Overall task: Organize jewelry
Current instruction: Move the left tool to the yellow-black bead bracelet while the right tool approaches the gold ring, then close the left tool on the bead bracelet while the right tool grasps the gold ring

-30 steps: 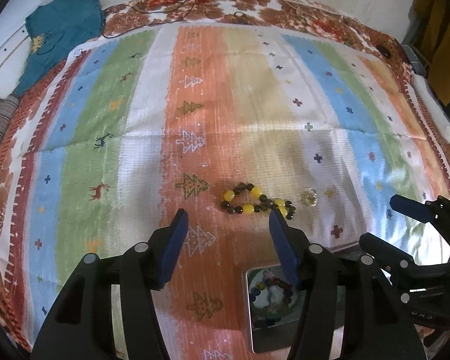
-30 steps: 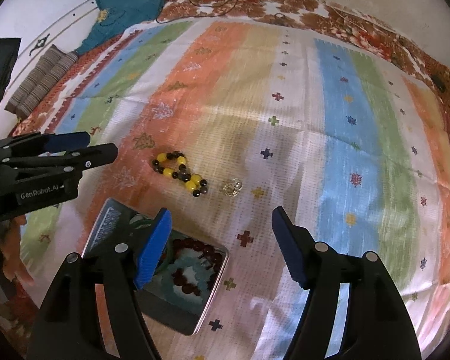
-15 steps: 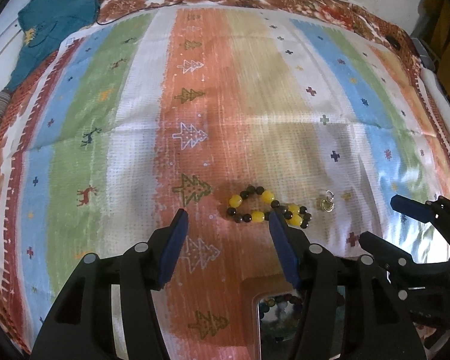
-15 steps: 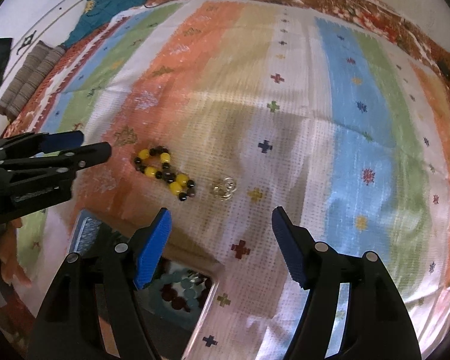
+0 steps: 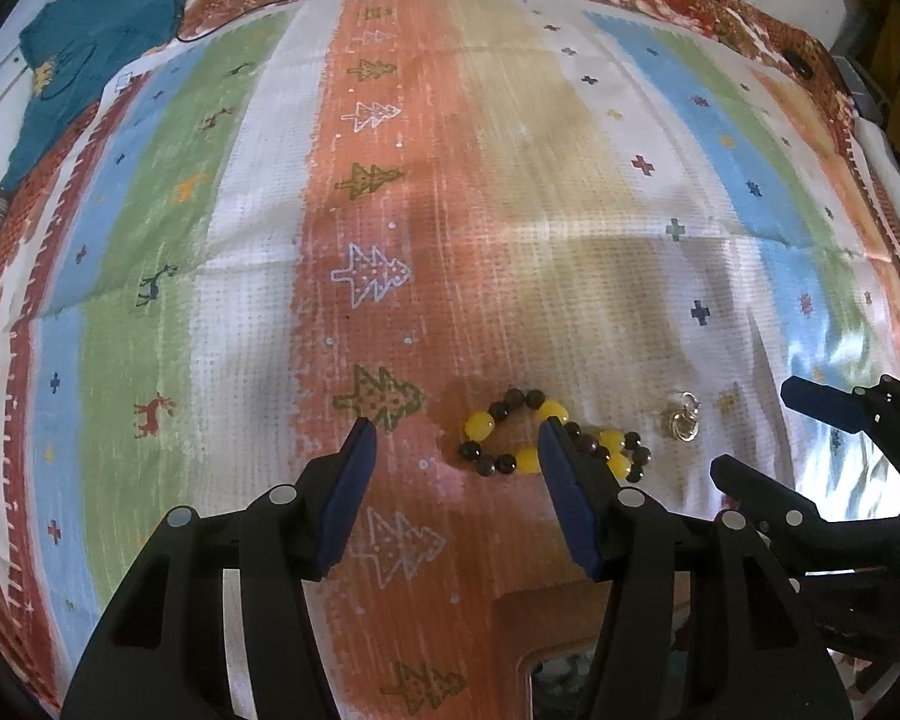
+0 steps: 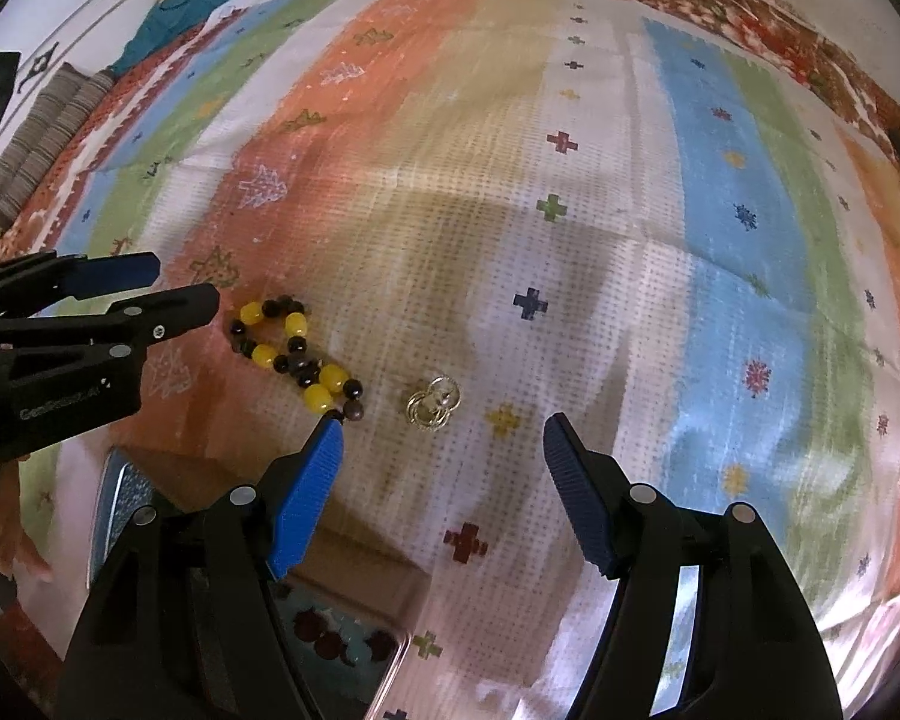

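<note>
Both tongs, left [image 5: 456,441] and right [image 6: 441,438], gape empty; the right's blue pad clips the round-beaded bracelet [image 6: 297,354]. Beside it, a tiny blurry metal ring [image 6: 433,403]. Tin [image 6: 354,642] mostly hidden.

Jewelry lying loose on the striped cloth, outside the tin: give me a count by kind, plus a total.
Beaded bracelet, yellow and dark beads: 1
Small cluster of metal rings: 1
Total: 2

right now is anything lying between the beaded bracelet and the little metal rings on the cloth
Nothing: between the beaded bracelet and the metal rings only bare striped cloth shows, clearest in the right wrist view.
</note>
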